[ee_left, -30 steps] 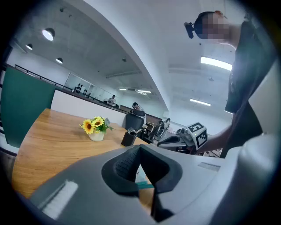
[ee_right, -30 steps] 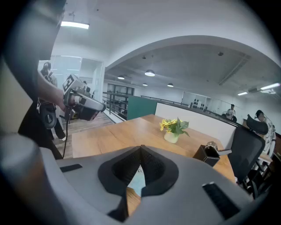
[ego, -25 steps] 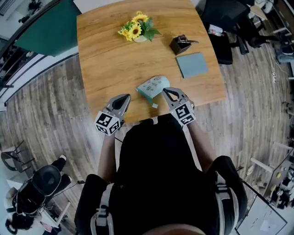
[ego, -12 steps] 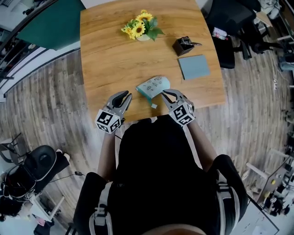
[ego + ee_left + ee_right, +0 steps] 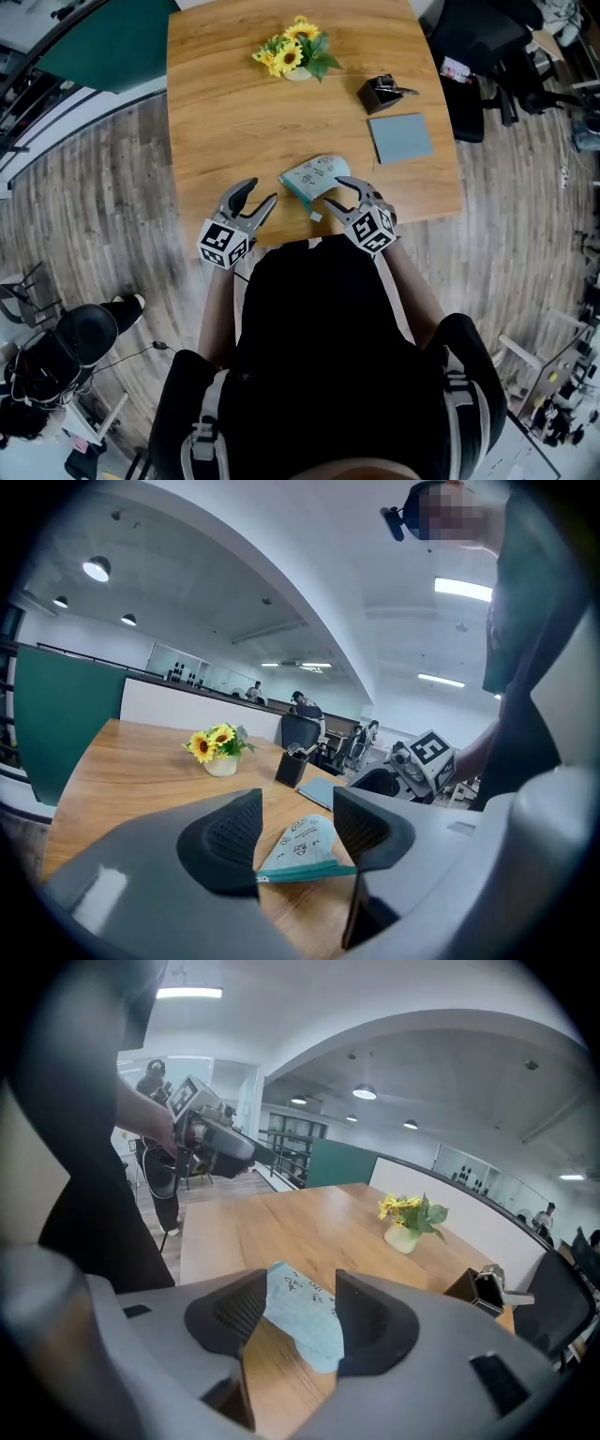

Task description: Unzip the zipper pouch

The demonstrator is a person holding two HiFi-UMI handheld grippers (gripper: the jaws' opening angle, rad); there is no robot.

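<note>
The zipper pouch (image 5: 314, 177) lies near the bench's (image 5: 234, 112) 6 o'clock edge. We judge it soft, light and prone to slide, so we'd pin one end and pinch the zipper pull. Our left gripper (image 5: 261, 191) sits at its 8 o'clock and our right gripper (image 5: 338, 190) at its 4 o'clock. Both tilt down, fingers just spread and released, with the pouch in line between them, unpressed.
</note>
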